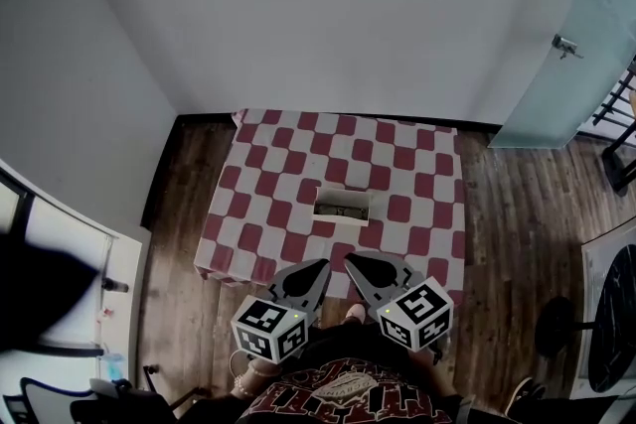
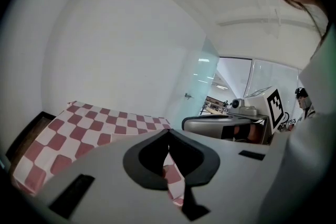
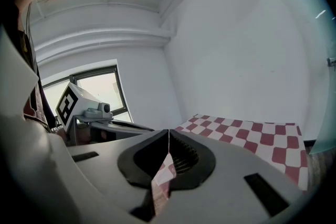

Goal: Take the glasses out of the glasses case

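Distance is the first matter: both tools hang at the near edge of the checked tabletop (image 1: 258, 164), well short of the glasses case (image 1: 341, 206), which lies alone near its middle. The left hand-held gripper (image 1: 320, 266) and the right hand-held gripper (image 1: 351, 260) each have their jaws pressed together on nothing. The case lies with its long axis left to right, broadside to the person. I'd steady it with one gripper, open the other and come down from above. Whether the lid is up is too small to tell.
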Tool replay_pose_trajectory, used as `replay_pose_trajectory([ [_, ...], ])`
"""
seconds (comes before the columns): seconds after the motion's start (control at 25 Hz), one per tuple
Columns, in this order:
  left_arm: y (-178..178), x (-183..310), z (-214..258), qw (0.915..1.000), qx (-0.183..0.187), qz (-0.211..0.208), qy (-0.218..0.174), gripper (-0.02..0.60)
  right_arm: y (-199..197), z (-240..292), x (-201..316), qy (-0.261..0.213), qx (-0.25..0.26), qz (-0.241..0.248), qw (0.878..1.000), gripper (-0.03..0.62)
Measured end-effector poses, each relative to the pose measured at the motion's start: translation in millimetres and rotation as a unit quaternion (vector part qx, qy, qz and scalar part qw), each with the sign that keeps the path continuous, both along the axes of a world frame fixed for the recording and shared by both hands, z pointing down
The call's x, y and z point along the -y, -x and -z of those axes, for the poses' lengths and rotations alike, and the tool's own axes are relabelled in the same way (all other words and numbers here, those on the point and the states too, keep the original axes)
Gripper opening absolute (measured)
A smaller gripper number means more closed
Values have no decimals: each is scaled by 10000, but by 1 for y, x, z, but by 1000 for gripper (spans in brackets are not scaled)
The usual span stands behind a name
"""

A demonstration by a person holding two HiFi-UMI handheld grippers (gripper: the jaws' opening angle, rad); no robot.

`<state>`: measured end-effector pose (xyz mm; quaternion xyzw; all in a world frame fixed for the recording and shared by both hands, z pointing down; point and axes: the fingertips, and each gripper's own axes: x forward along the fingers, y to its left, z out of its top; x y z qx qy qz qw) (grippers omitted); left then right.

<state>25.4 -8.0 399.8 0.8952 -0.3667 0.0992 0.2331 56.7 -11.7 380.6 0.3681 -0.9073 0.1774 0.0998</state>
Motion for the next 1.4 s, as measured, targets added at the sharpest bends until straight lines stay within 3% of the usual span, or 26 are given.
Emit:
replay_pose_trajectory([
  [0.44,-35,13,-16,9999,65,-89,106,9,-31,-13,14,42,-9,68,10000,20],
  [0.84,-51,30,-23,9978,96,-613,223,9,-50,-20,29,147,-50,-446,9989,20],
  [1.4,-15,82,-32,9884,75,-1460,402,9,-33,-32,66,375,-221,-1557,9868,20],
])
